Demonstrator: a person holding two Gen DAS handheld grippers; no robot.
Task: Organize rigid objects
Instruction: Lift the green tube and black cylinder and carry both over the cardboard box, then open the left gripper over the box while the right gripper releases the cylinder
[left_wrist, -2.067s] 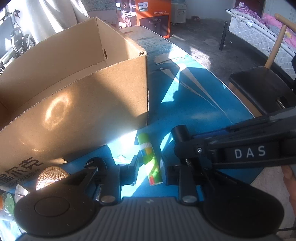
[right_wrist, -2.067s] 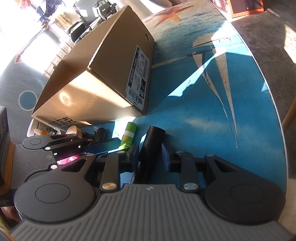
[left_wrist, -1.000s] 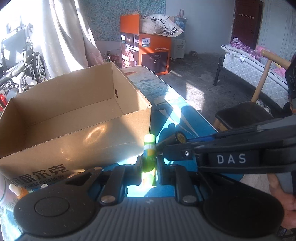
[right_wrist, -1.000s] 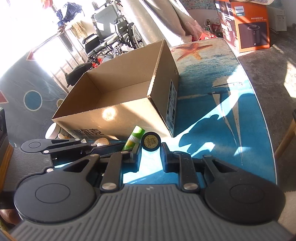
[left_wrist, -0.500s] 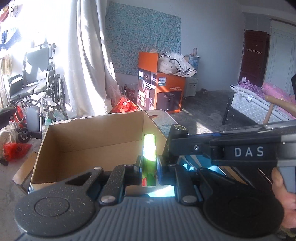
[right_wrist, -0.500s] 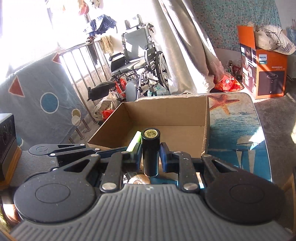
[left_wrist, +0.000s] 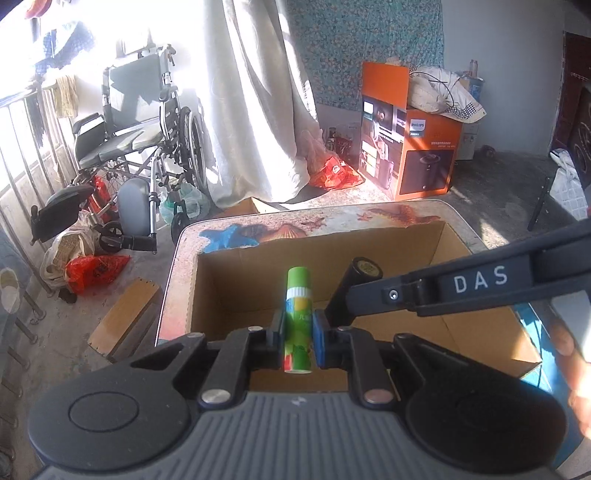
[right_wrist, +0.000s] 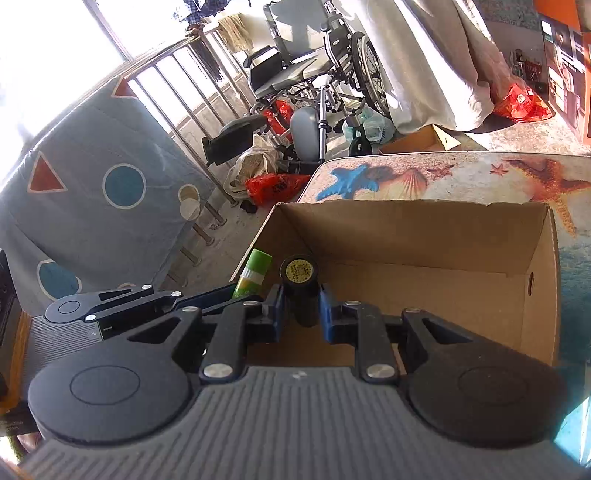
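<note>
My left gripper (left_wrist: 297, 332) is shut on a green glue stick (left_wrist: 297, 314) with a white band, held upright above the open cardboard box (left_wrist: 406, 236). My right gripper (right_wrist: 301, 314) is shut on a black cylinder (right_wrist: 300, 288) with a yellow label on its end, held over the same box (right_wrist: 546, 266). The two grippers sit side by side: the right one (left_wrist: 334, 310) and its black cylinder (left_wrist: 364, 271) show in the left wrist view, and the glue stick (right_wrist: 253, 273) shows in the right wrist view. The box floor in view is bare.
The box stands on a table (right_wrist: 461, 177) printed with starfish and shells. Beyond it are a wheelchair (left_wrist: 136, 125), red bags (left_wrist: 92, 267) on the floor, a curtain, an orange Philips carton (left_wrist: 413, 147) and a patterned mattress (right_wrist: 92, 192) against railings.
Both grippers lifted their objects off the blue table surface, rose above the box rim and now hang over the box opening, tilted down into it.
</note>
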